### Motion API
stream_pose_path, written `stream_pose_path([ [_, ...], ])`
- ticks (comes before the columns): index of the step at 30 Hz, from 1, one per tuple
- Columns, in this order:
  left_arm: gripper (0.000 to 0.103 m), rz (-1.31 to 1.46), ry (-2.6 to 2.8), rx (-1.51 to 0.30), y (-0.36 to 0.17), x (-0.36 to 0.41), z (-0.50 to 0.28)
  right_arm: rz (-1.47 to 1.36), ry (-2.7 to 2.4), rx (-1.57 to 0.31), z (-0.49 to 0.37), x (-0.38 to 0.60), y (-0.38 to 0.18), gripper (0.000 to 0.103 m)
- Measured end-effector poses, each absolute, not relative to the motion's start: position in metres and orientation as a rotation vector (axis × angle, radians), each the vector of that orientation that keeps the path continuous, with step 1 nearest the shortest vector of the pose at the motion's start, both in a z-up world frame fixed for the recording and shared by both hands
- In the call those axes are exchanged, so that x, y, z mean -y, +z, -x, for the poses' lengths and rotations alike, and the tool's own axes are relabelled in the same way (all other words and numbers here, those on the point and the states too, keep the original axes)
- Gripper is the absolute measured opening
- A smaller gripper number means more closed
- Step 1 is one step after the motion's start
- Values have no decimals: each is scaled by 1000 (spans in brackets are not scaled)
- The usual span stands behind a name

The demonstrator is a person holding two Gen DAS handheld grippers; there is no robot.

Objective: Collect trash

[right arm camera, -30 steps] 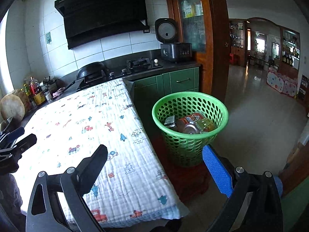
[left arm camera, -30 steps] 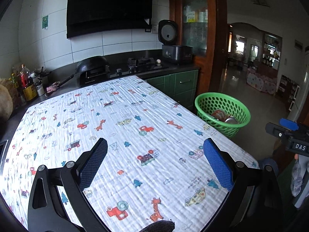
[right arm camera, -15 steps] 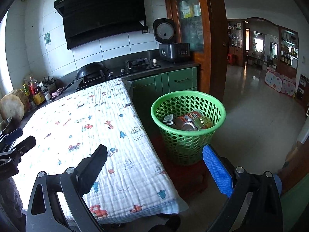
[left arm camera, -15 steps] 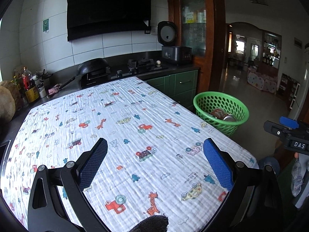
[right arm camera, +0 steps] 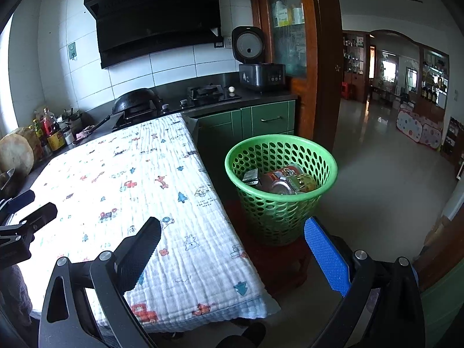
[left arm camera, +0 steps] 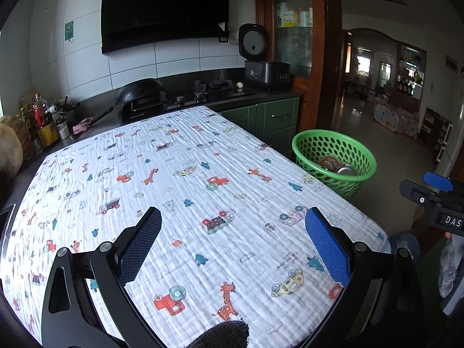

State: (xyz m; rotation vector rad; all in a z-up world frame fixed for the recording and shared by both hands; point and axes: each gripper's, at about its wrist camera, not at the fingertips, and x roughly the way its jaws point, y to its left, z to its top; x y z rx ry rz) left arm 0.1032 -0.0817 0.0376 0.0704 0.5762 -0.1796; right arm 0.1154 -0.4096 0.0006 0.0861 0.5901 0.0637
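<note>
The trash in the green basket (right arm camera: pixel 280 185) is only partly readable: a few cans (right arm camera: pixel 282 184) and a small dark box (right arm camera: pixel 250 176) lie jumbled together, their labels too small to make out, and from the left wrist view the basket's near wall hides all but two can tops (left arm camera: pixel 337 166). The cans lie on their sides or tilted, their long axes running roughly from 10 to 4 o'clock in the right wrist view; exactly how each one rests I cannot tell. The basket itself stands upright with its mouth up, on a low dark red stool (right arm camera: pixel 278 264) just beside the table's right edge.

The left gripper (left arm camera: pixel 232 243) hangs over the tablecloth (left arm camera: pixel 185 179) with its jaws wide apart and nothing between them. The right gripper (right arm camera: pixel 232 249) is likewise spread wide and empty, held above the table's corner, with the basket at about 1 o'clock from it.

The cloth is white, rumpled, printed with small cars, giraffes and trees, and bare of items. Behind it runs a dark counter with a wok (left arm camera: pixel 140 91), a stove, a rice cooker (left arm camera: pixel 265 63) and bottles (left arm camera: pixel 43 121) at 9 o'clock, under a black range hood (left arm camera: pixel 165 8). Green cabinets (right arm camera: pixel 261 121) stand below, and a doorway at 2 o'clock opens onto a tiled room.
</note>
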Motion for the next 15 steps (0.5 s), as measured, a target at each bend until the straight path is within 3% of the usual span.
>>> stream_pose_path([
  [15,98,-61,-177,-593,35,82,-106,-85,72,-598,-116,409,-3,96],
])
